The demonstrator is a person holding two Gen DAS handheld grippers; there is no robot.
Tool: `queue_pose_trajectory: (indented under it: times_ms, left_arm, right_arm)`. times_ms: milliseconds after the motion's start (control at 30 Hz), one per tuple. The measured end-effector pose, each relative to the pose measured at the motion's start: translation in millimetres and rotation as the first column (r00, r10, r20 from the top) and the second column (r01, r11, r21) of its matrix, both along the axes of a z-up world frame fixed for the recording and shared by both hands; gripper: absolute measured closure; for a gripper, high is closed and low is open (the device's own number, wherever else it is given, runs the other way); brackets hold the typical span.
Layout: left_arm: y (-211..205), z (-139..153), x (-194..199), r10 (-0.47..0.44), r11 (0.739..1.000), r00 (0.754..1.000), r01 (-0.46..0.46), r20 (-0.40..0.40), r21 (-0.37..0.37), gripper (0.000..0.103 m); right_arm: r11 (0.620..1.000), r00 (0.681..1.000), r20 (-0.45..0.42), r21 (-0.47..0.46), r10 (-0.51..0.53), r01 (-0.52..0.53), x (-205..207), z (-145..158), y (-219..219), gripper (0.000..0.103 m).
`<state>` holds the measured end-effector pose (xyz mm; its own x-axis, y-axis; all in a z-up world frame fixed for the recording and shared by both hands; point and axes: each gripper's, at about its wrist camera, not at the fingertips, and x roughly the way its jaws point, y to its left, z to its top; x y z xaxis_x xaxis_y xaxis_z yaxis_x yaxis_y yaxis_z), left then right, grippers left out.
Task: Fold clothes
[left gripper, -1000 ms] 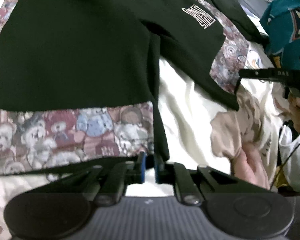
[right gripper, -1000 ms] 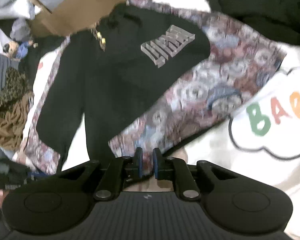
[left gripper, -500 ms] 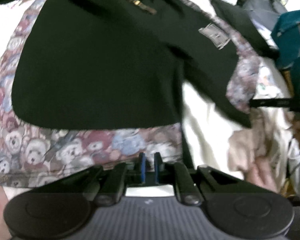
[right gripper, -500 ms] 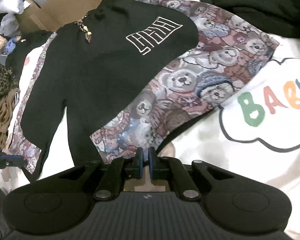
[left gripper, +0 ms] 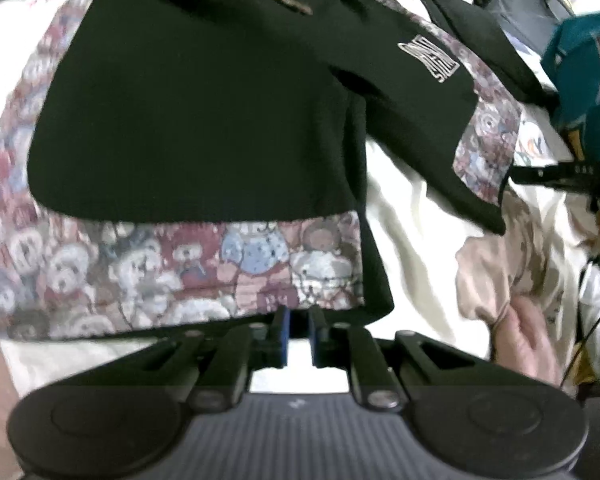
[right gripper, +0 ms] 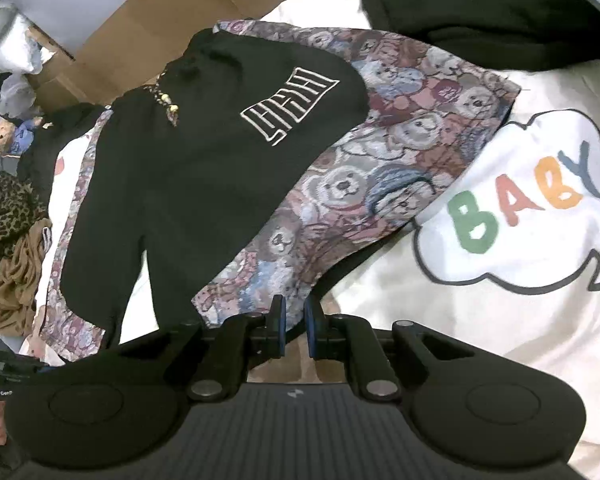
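A garment of teddy-bear print with black panels and a white outlined logo lies spread on a cream blanket. My right gripper is shut on its near bear-print hem. In the left wrist view the same garment fills the frame, and my left gripper is shut on the lower hem beside a black edge. The right gripper's body shows at that view's right edge. A gold chain sits at the waist.
The cream blanket carries a cloud with "BABY". A black clothes pile lies behind it, cardboard at the back left, leopard-print cloth at the left. Teal fabric and pink cloth are at the right.
Both grippers have kept their hold on the hems. The garment has come down and now lies flatter and steadier on the blanket, its logo sharper in the right wrist view.
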<state>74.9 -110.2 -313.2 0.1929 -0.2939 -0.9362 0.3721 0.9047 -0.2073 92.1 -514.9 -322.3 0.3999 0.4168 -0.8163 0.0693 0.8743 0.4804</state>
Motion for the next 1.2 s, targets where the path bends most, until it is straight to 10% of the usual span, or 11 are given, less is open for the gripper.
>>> queue_pose_trajectory:
  times_ms: [167,300,600,1200]
  left_arm:
    - [-1.5,11.0,0.5,-0.038,0.998,0.997,0.034,0.064,0.058,0.082]
    - [-3.8,5.0,3.5,-0.094,0.99,0.993,0.086,0.068,0.114,0.049]
    - [-12.9,-14.9,1.5,-0.205,0.965,0.976,0.187,0.078,0.186,0.048]
    - [-6.0,-4.2,-3.5,-0.229,0.966,0.966,0.211,0.119,0.147,0.102]
  right_arm:
    - [1.0,1.0,-0.012,0.011,-0.002,0.002,-3.8,-3.7,1.6,0.092]
    - [1.0,1.0,-0.03,0.02,-0.007,0.007,-6.5,-8.8,2.0,0.092]
    - [1.0,1.0,-0.031,0.018,0.002,-0.001,-7.1,-8.9,4.8,0.091]
    - [1.0,0.999,-0.035,0.021,0.003,-0.003,-7.7,-10.4,6.7,0.085]
